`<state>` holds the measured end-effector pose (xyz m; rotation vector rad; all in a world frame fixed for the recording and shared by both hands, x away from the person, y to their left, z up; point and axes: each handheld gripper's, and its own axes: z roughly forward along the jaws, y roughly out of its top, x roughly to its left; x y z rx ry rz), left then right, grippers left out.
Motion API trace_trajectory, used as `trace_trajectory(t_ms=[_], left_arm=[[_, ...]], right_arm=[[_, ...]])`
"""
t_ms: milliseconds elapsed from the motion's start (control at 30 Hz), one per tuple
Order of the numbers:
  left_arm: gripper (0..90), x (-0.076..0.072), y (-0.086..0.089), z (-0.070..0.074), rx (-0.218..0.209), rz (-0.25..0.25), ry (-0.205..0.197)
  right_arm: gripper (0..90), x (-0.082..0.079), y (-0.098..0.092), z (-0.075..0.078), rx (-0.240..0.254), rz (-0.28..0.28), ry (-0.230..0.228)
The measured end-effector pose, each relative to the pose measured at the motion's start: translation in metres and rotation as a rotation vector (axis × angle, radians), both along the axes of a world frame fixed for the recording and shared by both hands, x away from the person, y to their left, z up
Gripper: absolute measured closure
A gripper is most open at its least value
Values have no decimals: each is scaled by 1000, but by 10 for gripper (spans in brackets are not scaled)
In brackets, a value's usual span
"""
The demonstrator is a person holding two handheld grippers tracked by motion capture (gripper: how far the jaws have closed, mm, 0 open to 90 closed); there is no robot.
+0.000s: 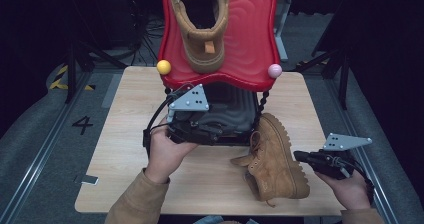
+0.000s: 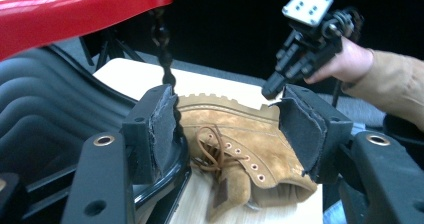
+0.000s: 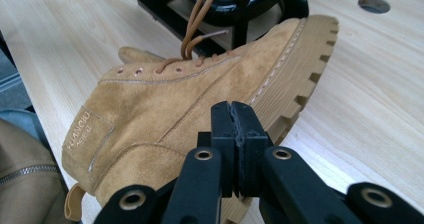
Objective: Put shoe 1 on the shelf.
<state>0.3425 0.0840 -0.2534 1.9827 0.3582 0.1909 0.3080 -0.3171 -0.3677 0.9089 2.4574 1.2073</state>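
Nearest us, our right tool [image 3: 234,134] has its jaws pressed together on nothing, just beside the lugged sole of the tan boot [image 1: 274,159], which lies on its side on the bench [image 1: 125,134], likely awaiting a lift to join its partner. Our left tool [image 2: 230,129], jaws wide and empty, frames that boot's laces. Behind the boot stands a black rack [image 1: 230,114]; above it a red tray [image 1: 250,44] carries the second boot [image 1: 202,29]. Grey floor and dark room surround the boot's bench.

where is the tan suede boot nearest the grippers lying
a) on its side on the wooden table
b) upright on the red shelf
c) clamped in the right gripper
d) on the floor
a: the tan suede boot lies on its side on the wooden table, lugged sole facing the shut, empty right gripper.
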Motion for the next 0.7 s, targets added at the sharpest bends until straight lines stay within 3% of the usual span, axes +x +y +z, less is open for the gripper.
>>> trace_trajectory(t_ms=[100,300,700], left_arm=[[387,2,5,-4,-24,17,18],[382,7,9,-14,2,55,30],[374,6,13,-16,10,68,33]], right_arm=[[889,1,1,-6,-17,3,24],[891,-3,2,-18,-43,16,66],[899,-5,3,-20,-83,31,63]])
